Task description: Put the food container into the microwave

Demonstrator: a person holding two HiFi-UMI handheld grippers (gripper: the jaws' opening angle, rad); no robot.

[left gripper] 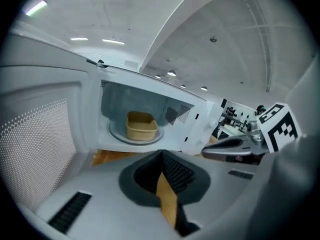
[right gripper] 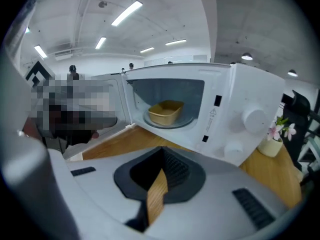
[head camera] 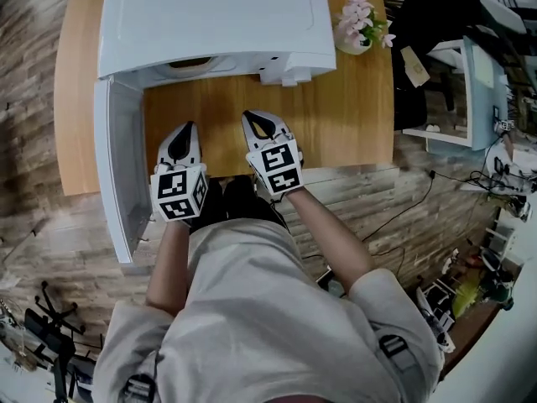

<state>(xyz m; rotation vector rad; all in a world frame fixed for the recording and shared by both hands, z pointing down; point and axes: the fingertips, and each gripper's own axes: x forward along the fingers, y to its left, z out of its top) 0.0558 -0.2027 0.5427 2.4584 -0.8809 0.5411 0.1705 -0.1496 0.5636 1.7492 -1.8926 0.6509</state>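
Food container (left gripper: pixel 141 126) sits inside the microwave (head camera: pixel 210 15), upright on the glass turntable (left gripper: pixel 116 135), approx. centred. It is tan and open-topped, w/ free room between its rim and the cavity walls on every side that shows.

Door (head camera: pixel 116 166) is swung wide to the left. Its outer edge reaches out past the front edge of the worktop (head camera: pixel 344 124), so the cavity mouth is unobstructed.

Left tool (head camera: pixel 186 129) and right tool (head camera: pixel 255 117) are side by side over the bare wood strip between the microwave front and the worktop edge, tips aimed at the opening, both outside the cavity. Left tool is near the door's inner face but apart from it. Right tool is just inboard of the knobs (right gripper: pixel 255 118).

Each tool's jaws are drawn together to a point w/ nothing between them; only a thin sliver of wood shows in the slot behind the tips.

Flower pot (head camera: pixel 361 28) stands to the microwave's right, near the worktop's side edge and well apart from both tools.
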